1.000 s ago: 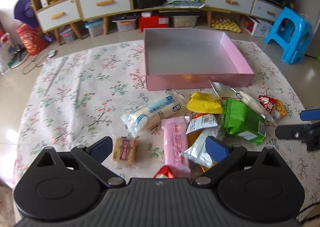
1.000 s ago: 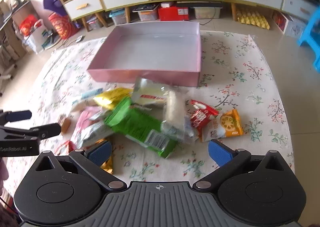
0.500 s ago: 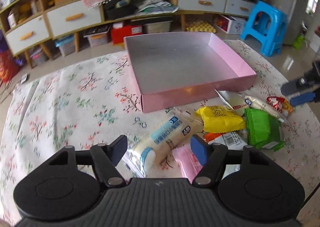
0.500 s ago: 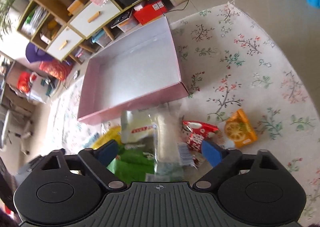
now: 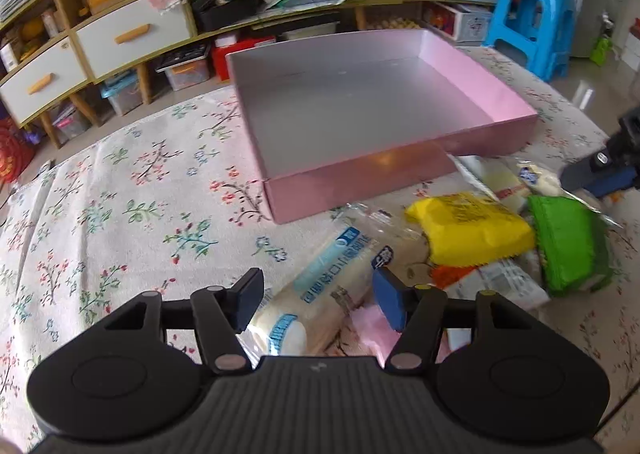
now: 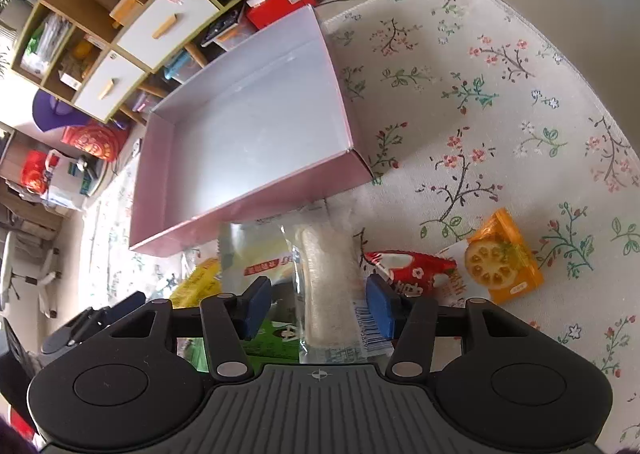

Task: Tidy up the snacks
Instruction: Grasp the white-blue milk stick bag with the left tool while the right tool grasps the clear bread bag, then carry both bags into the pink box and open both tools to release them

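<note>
An empty pink box [image 5: 376, 106] lies on the floral cloth; it also shows in the right wrist view [image 6: 248, 134]. In front of it lies a pile of snack packets. My left gripper [image 5: 320, 304] is open, its fingers on either side of a long clear packet with blue print [image 5: 328, 282]. A yellow packet [image 5: 472, 230], a green packet [image 5: 568, 250] and a pink packet [image 5: 372, 334] lie beside it. My right gripper [image 6: 318, 304] is open around a clear packet with a white roll [image 6: 328, 286]. A red packet [image 6: 408, 270] and an orange packet [image 6: 500, 262] lie to its right.
Low cabinets with white drawers [image 5: 132, 34] and storage bins stand behind the cloth. A blue plastic stool [image 5: 532, 18] stands at the back right. The cloth's left half [image 5: 100, 206] carries only its flower print. The right gripper shows at the right edge of the left wrist view [image 5: 600, 170].
Both grippers have moved forward and down onto the pile. Each now straddles a long clear packet, with narrower openings than before. The right wrist view has tilted and come closer to the box.
</note>
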`<control>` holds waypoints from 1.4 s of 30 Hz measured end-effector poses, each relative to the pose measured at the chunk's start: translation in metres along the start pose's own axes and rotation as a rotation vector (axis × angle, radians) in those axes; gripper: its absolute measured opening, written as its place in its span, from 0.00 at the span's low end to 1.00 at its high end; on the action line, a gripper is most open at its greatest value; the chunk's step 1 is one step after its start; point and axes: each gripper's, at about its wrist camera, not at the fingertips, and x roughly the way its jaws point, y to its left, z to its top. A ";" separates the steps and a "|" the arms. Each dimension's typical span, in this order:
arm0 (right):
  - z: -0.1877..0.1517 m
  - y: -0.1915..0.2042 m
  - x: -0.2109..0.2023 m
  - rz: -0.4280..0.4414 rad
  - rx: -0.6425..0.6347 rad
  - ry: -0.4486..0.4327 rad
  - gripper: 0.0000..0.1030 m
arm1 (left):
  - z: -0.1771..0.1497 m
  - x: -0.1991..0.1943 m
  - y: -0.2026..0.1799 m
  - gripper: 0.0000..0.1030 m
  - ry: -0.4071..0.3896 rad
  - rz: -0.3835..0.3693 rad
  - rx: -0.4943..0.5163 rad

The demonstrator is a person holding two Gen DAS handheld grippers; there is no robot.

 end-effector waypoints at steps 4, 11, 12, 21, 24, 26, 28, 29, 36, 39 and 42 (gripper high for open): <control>-0.003 0.001 0.006 -0.032 -0.023 0.007 0.49 | 0.000 0.002 -0.001 0.61 0.011 0.017 -0.013; -0.008 0.006 0.010 -0.082 -0.070 -0.014 0.36 | 0.002 -0.001 0.001 0.55 0.043 0.015 -0.084; -0.008 0.007 0.011 -0.092 -0.078 -0.016 0.33 | 0.002 -0.001 0.001 0.52 0.046 0.016 -0.092; -0.004 0.003 0.004 -0.069 -0.028 -0.022 0.27 | 0.002 -0.010 0.012 0.33 0.066 -0.011 -0.226; -0.001 -0.002 -0.001 -0.043 0.007 -0.025 0.26 | 0.004 -0.011 0.015 0.28 0.068 -0.037 -0.278; 0.000 -0.004 -0.003 -0.025 0.025 -0.026 0.26 | 0.004 -0.013 0.019 0.25 0.069 -0.055 -0.313; 0.001 -0.003 -0.007 -0.014 0.034 -0.035 0.26 | 0.004 -0.013 0.022 0.24 0.069 -0.074 -0.345; 0.002 -0.003 -0.008 -0.010 0.036 -0.039 0.26 | 0.004 -0.014 0.023 0.23 0.068 -0.082 -0.360; 0.004 -0.005 -0.012 0.018 0.056 -0.044 0.26 | 0.005 -0.008 0.013 0.25 0.091 -0.070 -0.273; 0.003 -0.003 -0.010 0.013 0.053 -0.038 0.26 | 0.007 -0.002 0.006 0.30 0.096 -0.055 -0.232; 0.002 -0.001 -0.008 0.007 0.044 -0.033 0.26 | 0.008 0.007 -0.004 0.35 0.103 -0.021 -0.180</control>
